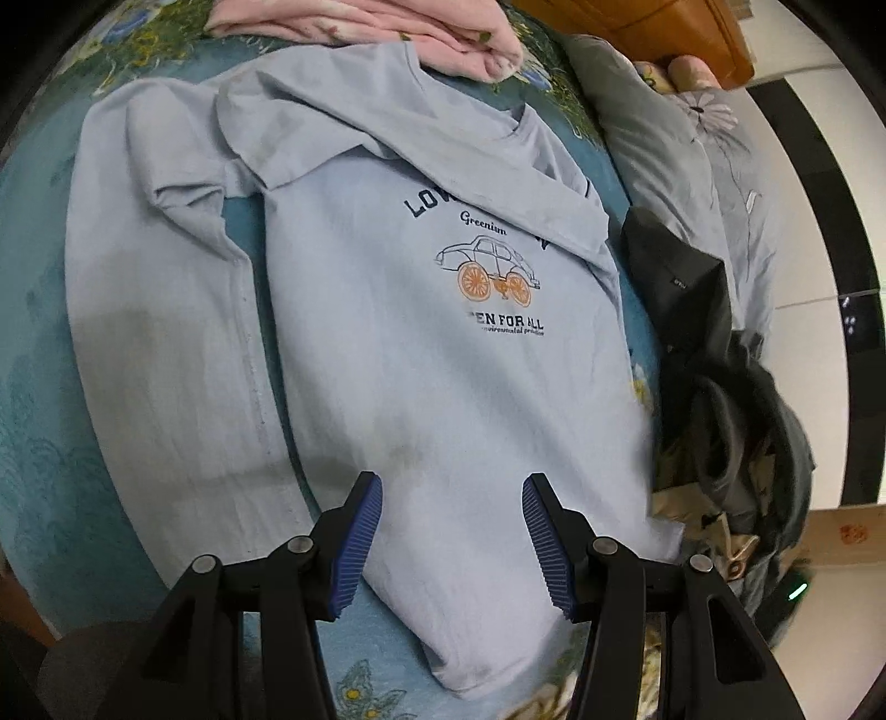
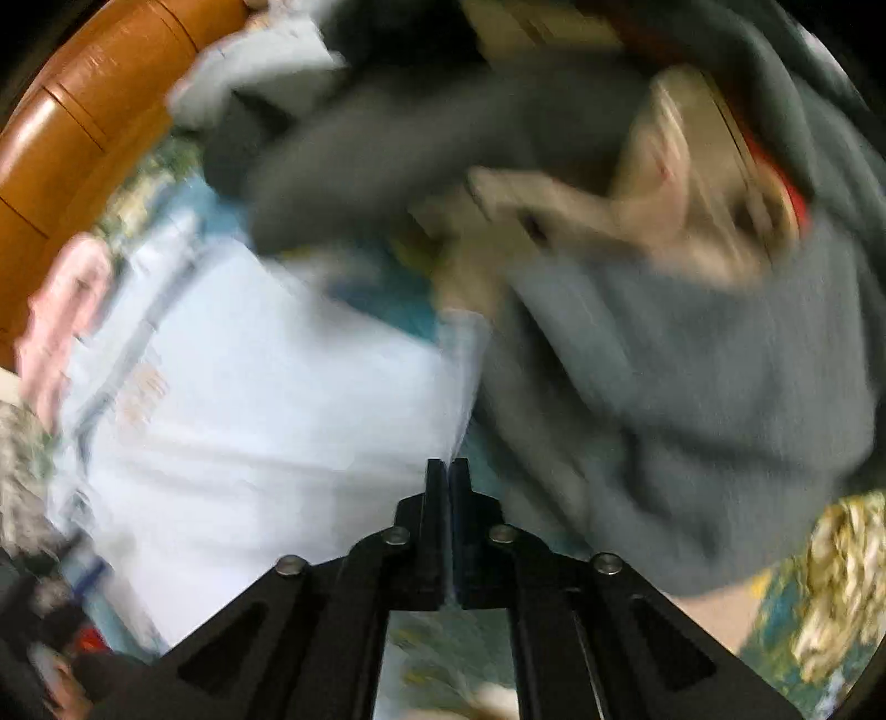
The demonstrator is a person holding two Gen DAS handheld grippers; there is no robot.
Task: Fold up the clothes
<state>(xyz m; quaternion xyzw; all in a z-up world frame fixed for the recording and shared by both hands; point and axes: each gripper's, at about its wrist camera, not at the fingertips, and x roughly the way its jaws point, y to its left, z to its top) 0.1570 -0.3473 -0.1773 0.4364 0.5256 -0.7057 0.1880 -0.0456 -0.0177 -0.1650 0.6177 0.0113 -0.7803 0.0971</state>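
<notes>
A light blue T-shirt with a car print lies face up on the teal bedspread. Its sleeves and top are folded across the chest, and one side panel is spread out to the left. My left gripper hovers open over the shirt's lower part, its blue pads apart with nothing between them. The right wrist view is heavily blurred. In it my right gripper is shut, its tip at the shirt's side edge. Whether cloth is pinched between the fingers is not visible.
A pink garment lies beyond the collar. A pile of dark grey and black clothes sits right of the shirt, also seen as grey cloth. A grey floral quilt and wooden headboard lie behind. A cardboard box stands beside the bed.
</notes>
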